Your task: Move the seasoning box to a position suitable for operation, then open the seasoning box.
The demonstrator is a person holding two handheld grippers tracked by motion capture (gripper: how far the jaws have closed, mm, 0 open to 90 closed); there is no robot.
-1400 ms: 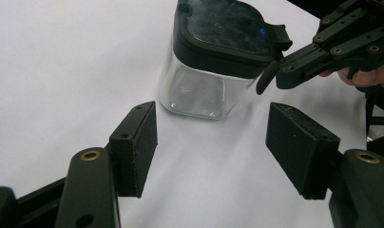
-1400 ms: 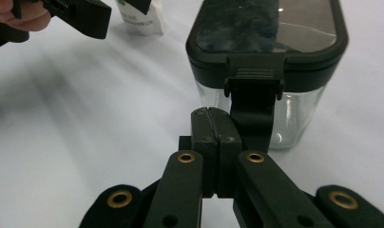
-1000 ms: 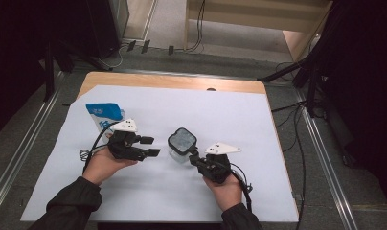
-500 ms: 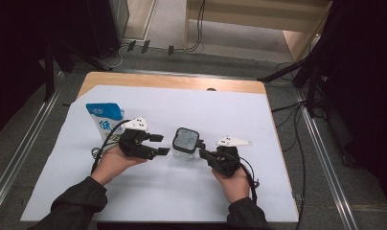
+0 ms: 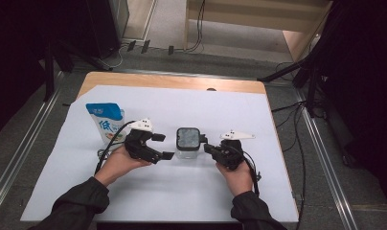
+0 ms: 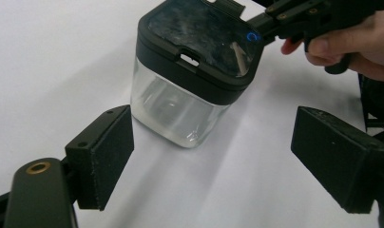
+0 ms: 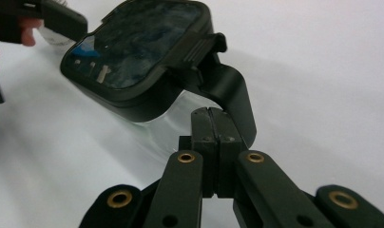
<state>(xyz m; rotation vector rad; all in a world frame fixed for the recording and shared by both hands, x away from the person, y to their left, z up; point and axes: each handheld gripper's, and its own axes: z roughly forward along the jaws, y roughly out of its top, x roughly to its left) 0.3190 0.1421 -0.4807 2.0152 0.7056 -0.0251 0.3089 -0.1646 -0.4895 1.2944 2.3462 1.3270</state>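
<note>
The clear container point(image 5: 187, 143) with its black lid point(image 6: 199, 42) stands upright on the white sheet point(image 5: 258, 129) that covers the surface point(image 5: 134, 81), between the two grippers, and it sits a little farther to the right than it did a second ago, when it stood slightly tilted near the right gripper. The right gripper point(image 5: 208, 148) has its jaws clenched flat together; in the right gripper view they meet just below the black latch point(image 7: 230, 95) that hangs from the lid's edge, and whether the latch is pinched between them cannot be told. This gripper has drifted to the right along with the container. The left gripper point(image 5: 163, 146) has come in from the left since the earlier frames, where it lay near the pouch, and now sits just beside the container. Its jaws have just been opening and are released wide; in the left gripper view the container lies ahead of the gap, not between the pads point(image 6: 104, 156), and neither pad touches the glass. The blue and white pouch point(image 5: 105, 122) stands upright behind the left hand point(image 5: 117, 163), unmoved.
</note>
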